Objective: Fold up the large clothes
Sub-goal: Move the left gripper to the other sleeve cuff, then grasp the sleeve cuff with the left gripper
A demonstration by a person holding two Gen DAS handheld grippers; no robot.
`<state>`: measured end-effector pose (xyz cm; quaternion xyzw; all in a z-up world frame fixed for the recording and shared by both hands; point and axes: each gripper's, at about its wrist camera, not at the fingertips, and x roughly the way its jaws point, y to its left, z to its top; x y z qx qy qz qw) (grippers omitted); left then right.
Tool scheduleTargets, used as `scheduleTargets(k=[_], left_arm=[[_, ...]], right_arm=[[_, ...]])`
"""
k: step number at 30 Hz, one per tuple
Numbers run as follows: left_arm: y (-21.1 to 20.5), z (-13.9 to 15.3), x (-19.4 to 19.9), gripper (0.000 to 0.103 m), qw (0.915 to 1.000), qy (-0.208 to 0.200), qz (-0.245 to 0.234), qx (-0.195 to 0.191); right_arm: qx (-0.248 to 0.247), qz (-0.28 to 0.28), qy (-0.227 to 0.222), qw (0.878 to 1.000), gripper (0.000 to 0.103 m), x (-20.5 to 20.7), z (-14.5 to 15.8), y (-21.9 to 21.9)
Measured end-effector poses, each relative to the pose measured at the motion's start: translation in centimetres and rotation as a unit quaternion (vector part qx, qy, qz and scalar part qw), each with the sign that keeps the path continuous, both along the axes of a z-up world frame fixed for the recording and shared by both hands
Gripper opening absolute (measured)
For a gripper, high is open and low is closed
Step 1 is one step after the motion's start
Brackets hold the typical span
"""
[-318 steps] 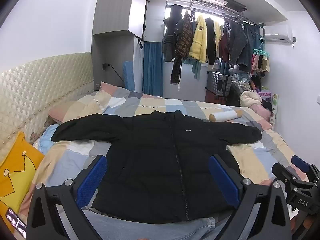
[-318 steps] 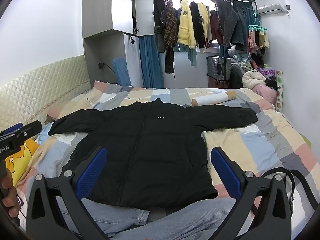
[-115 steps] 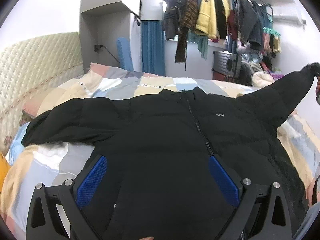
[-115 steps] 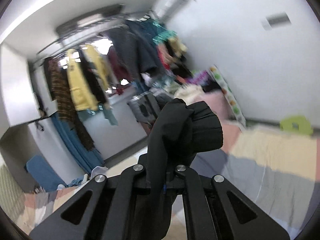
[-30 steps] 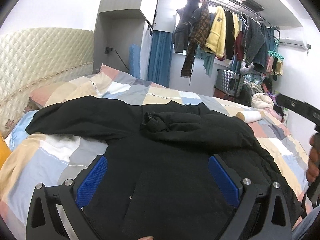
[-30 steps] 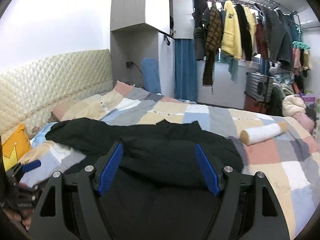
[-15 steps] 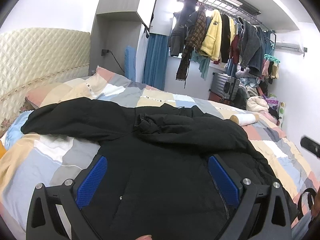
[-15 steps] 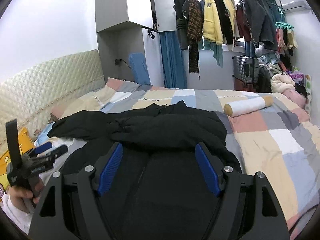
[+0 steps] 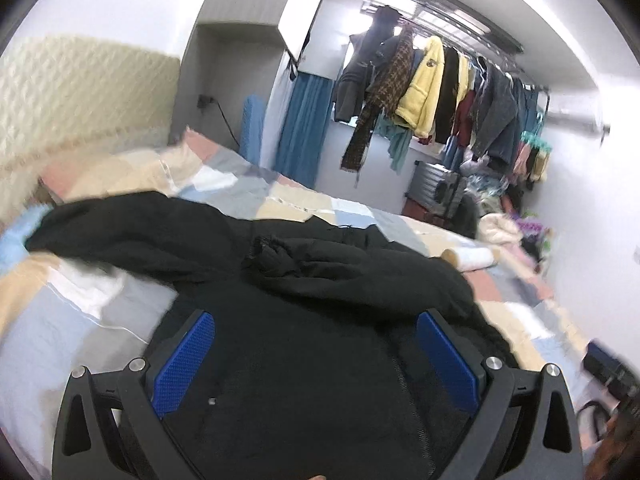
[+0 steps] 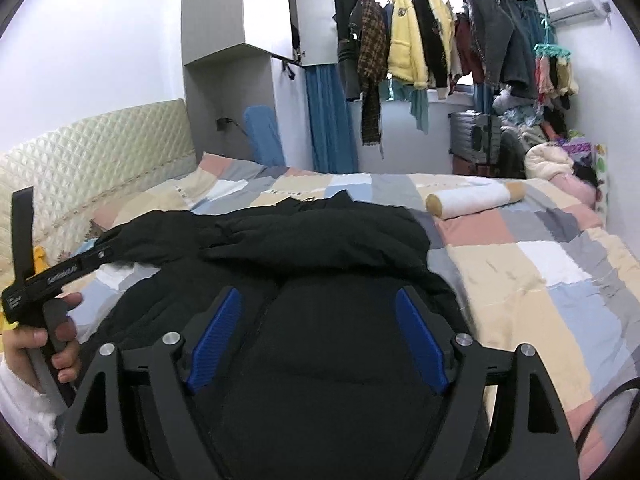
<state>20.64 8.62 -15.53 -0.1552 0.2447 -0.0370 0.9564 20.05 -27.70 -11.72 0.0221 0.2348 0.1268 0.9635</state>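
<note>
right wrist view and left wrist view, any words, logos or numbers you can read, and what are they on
Pale lettering on the black bar of the left gripper, seen in the right wrist view: too small and skewed to read.
A small label nearer the hand on the same bar: unreadable.
Round badge on the chest of the yellow jacket on the rack: too small to read.
Black jacket on the bed: no lettering visible.
Left wrist view: blurred, no legible text.

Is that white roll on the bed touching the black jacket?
Apart. In the right wrist view, the white roll lies beyond the black jacket, with a strip of patchwork bedspread plainly showing between them.
</note>
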Motion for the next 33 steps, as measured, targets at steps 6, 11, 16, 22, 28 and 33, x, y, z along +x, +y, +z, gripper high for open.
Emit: scheduleTargets(k=[6,11,16,22,28,33], left_arm=[[4.4,2.1,2.2,0.102,0.9987,0.010,0.016,-0.047],[11.2,4.0,4.2,0.102,0.9974,0.019,0.042,-0.055],[21.5,3.1,6.4,0.102,0.9861,0.047,0.103,-0.121],[33.0,-2.6,7.6,0.102,0.9610,0.071,0.171,-0.205],[41.3,-9.5,9.0,0.101,0.9420,0.085,0.207,-0.250],[45.9,-15.2,10.6,0.098,0.9262,0.098,0.211,-0.297]], right_arm=[[0.004,0.004,-0.003,1.000,0.080,0.2,-0.5,-0.4],[0.004,-0.004,0.000,1.000,0.080,0.3,-0.8,-0.5],[0.000,-0.011,0.005,1.000,0.080,0.8,-1.0,0.0],[-0.010,-0.022,0.018,1.000,0.082,1.6,-1.8,0.6],[-0.017,-0.035,0.047,0.998,0.085,3.3,-2.6,1.6],[-0.017,-0.046,0.065,0.997,0.085,4.9,-2.9,3.4]])
